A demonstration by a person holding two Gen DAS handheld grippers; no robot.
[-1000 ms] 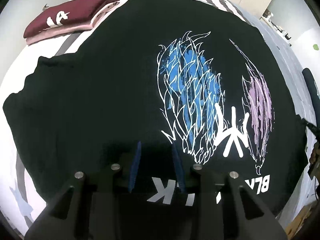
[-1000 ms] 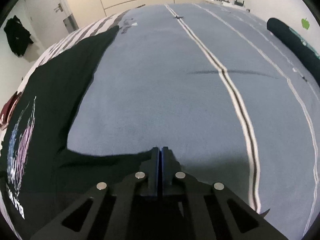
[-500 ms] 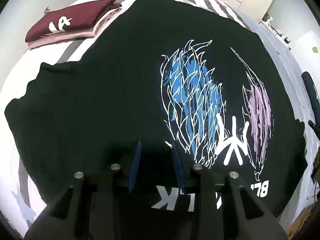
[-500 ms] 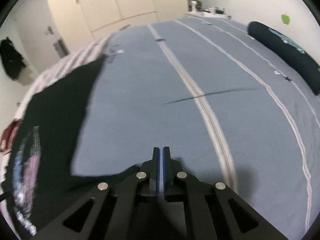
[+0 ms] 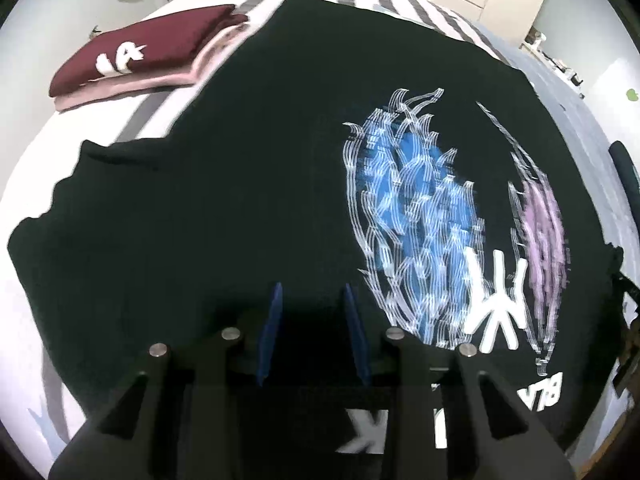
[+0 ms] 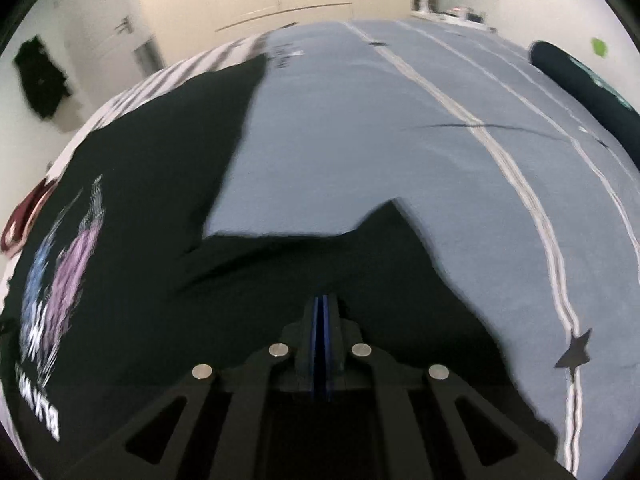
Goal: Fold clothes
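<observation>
Shirt: big black cotton T-shirt with blue and purple print (image 5: 248, 184) flat on bed (image 6: 400, 128), stretching toward 12 o'clock from both grippers. Right gripper (image 6: 321, 304) fingers pinched together over black sleeve at 12 o'clock; held or not, cannot tell. Left gripper (image 5: 310, 292) fingers narrowly apart, nothing held.

Soft even indoor light, strong fisheye bending with dark corners, motion blur smearing both views

- The black T-shirt (image 5: 224, 184) lies flat over most of the bed (image 6: 360, 152), so a gripper can pass low above it.
- Beyond the shirt's far-left corner sits a folded maroon and pink stack (image 5: 148, 52) (the one raised thing on that side).
- Right of the shirt, the blue bedcover lies bare and open.
- Far right of the shirt, a dark bolster (image 6: 580, 88) lines the bed's edge along the wall.
</observation>
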